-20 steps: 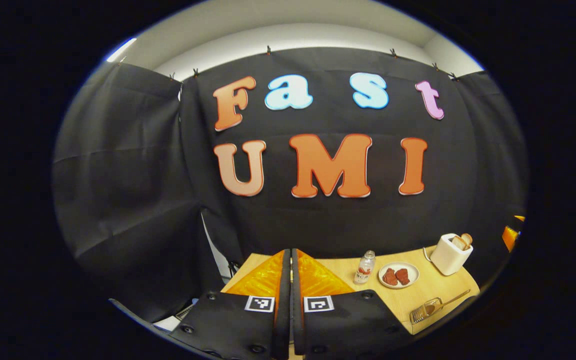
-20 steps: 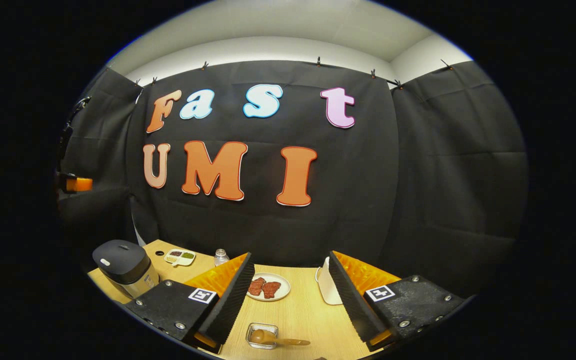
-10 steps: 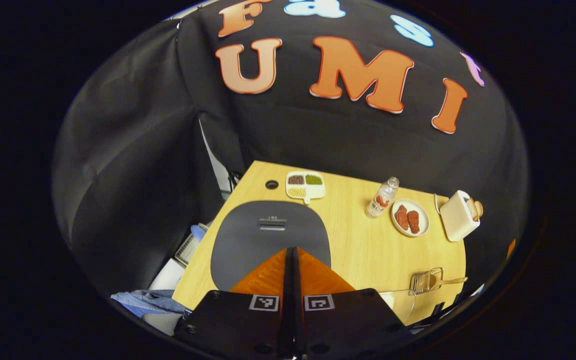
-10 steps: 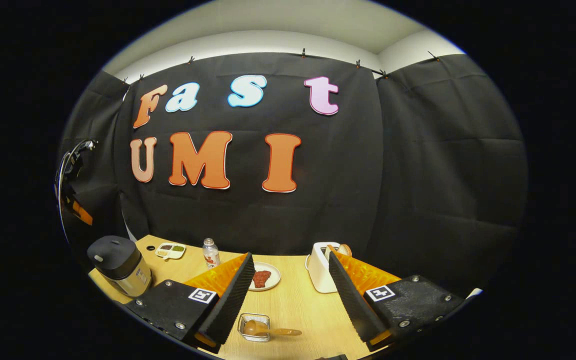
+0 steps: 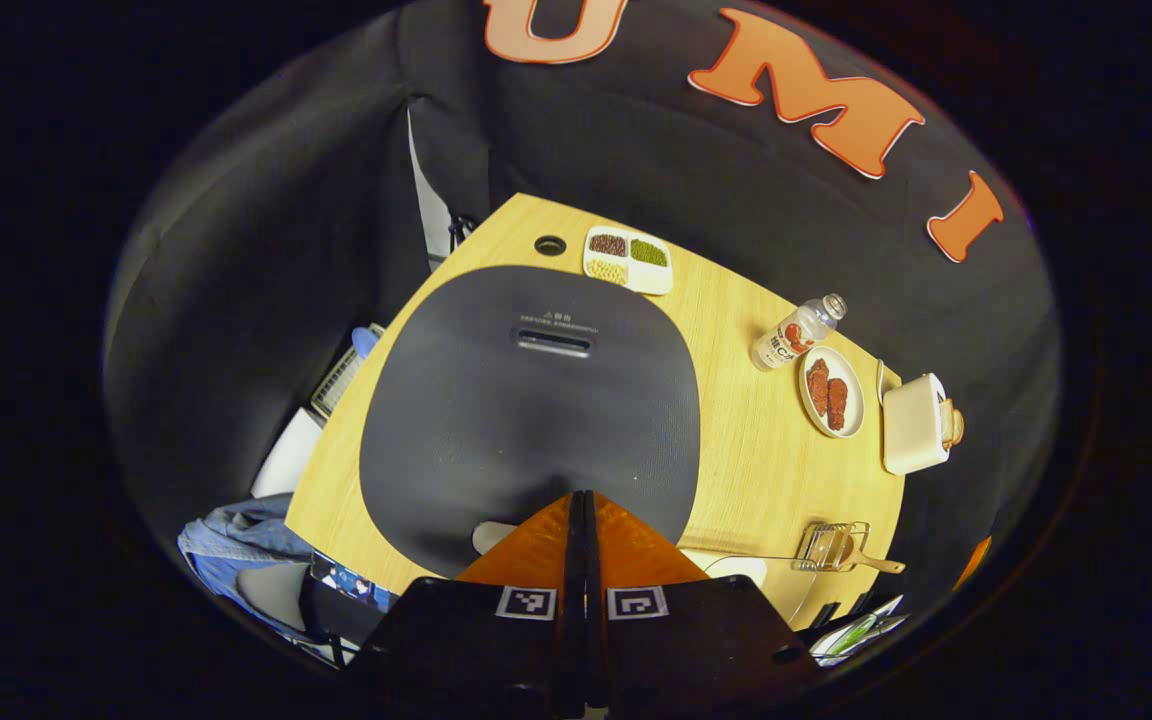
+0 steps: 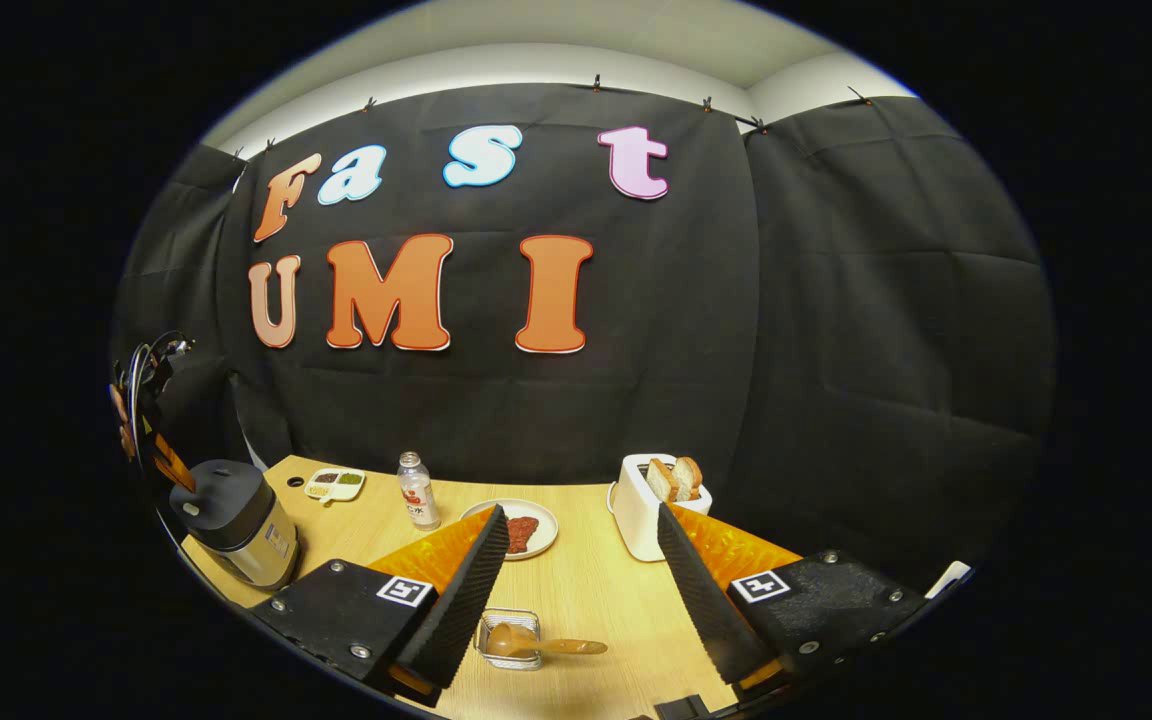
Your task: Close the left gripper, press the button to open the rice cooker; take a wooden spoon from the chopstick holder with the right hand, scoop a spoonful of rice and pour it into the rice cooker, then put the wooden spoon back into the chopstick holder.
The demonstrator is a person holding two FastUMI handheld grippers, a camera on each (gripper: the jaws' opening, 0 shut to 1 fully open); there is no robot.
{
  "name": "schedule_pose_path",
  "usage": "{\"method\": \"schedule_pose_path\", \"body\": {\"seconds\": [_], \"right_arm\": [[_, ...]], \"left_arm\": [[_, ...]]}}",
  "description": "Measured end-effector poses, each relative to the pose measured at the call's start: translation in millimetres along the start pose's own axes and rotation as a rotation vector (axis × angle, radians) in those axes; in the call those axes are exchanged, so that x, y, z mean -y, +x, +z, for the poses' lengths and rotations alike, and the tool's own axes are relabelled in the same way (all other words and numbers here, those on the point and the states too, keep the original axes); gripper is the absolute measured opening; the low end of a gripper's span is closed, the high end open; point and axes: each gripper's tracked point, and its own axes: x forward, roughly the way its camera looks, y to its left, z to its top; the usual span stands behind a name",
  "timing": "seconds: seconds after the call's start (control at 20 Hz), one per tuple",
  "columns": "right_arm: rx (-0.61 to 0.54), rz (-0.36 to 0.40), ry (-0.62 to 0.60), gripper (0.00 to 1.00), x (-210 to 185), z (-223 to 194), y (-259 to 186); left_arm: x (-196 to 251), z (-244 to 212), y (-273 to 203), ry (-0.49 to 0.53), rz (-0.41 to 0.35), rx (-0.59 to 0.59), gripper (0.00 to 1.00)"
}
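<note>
Rice cooker (image 5: 531, 400) — one, lid down, directly ahead of the left gripper (image 5: 581, 500) and just under its tips in the left gripper view. Left fingers pressed flat together, nothing between them, tips over the near edge of the lid, beside a pale button (image 5: 491, 535) that peeks out to the left of them; contact with it cannot be told. Beyond the lid: one divided dish (image 5: 628, 260) with three fillings, one small bottle (image 5: 796, 335), one plate (image 5: 833, 392) carrying two reddish pieces, one toaster (image 5: 914, 425).

Right gripper (image 6: 581, 580) spread wide, holding nothing. Between its fingers, low and near, one wire chopstick holder (image 6: 511, 640) with one wooden spoon (image 6: 536, 643) lying in it — handle pointing toward the right finger. Farther ahead between the fingers, the same plate (image 6: 516, 528); just past the right finger's tip, the toaster (image 6: 648, 505) with two slices of bread (image 6: 674, 478) standing up. Off past the left finger, the cooker (image 6: 231, 520), with the other gripper (image 6: 151, 440) hanging just above it at the edge.
</note>
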Motion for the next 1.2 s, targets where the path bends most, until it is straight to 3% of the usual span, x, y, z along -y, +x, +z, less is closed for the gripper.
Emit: {"method": "schedule_pose_path", "body": {"seconds": [0.1, 0.15, 0.2, 0.45, 0.75, 1.2], "right_arm": [[-0.016, 0.003, -0.007, 0.93, -2.5, -5.1, 0.7], [-0.022, 0.005, -0.007, 0.93, -4.3, -7.3, 1.6], [-0.027, 0.008, -0.006, 0.93, -5.3, -7.9, 1.0], [-0.05, 0.016, -0.013, 0.93, -9.2, -16.1, 1.7], [-0.079, 0.015, -0.032, 0.93, -10.0, -25.9, 1.7], [-0.142, 0.038, 0.026, 0.93, -3.2, -50.9, 2.1]], "left_arm": [[-9.5, -6.3, 8.7, 0.0, 0.022, -0.029, 0.02], [-12.3, -8.6, 12.6, -0.004, 0.031, -0.037, 0.08], [-12.2, -13.9, 13.5, -0.021, 0.028, -0.062, 0.02], [-20.7, -12.0, 10.4, -0.07, 0.021, -0.065, 0.05], [-28.5, -24.7, 15.7, -0.007, 0.091, -0.076, 0.05], [-25.6, -21.5, 9.1, 0.075, 0.154, 0.153, 0.06]]}}
